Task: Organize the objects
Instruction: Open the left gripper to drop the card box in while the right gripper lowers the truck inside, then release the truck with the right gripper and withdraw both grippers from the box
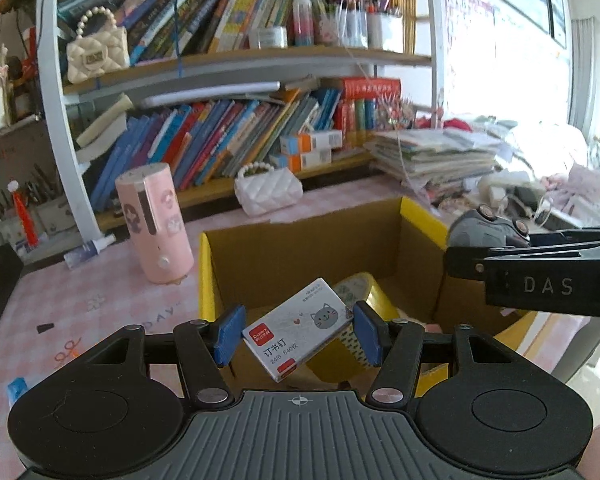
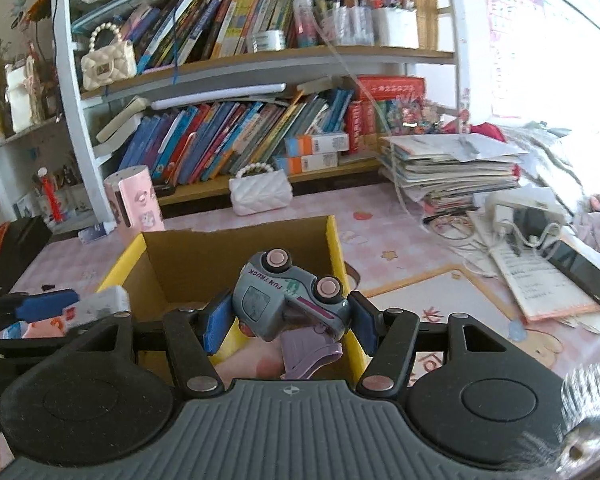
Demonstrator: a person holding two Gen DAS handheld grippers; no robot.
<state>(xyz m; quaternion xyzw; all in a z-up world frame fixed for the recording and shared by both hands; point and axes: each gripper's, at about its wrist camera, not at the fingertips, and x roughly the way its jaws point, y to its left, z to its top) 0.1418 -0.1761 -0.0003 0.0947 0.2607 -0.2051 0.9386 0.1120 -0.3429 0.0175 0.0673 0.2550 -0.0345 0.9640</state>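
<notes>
My left gripper (image 1: 296, 334) is shut on a white staple box (image 1: 296, 330) with a grey cat print, held tilted over the open cardboard box (image 1: 300, 248) with yellow edges. A yellow patterned object (image 1: 360, 292) lies inside the box. My right gripper (image 2: 286, 322) is shut on a grey toy truck (image 2: 290, 298) marked FUN TRUCK, held on its side above the same cardboard box (image 2: 228, 252). The right gripper also shows at the right edge of the left wrist view (image 1: 548, 276). The left gripper's blue finger (image 2: 46, 304) and the staple box (image 2: 96, 306) show at the left of the right wrist view.
A pink cylinder (image 1: 154, 224) stands left of the box. A white quilted purse (image 1: 268, 190) sits behind it by the bookshelf (image 1: 228, 144). A paper stack (image 2: 452, 168), chargers and a phone (image 2: 580, 270) lie on the table's right side.
</notes>
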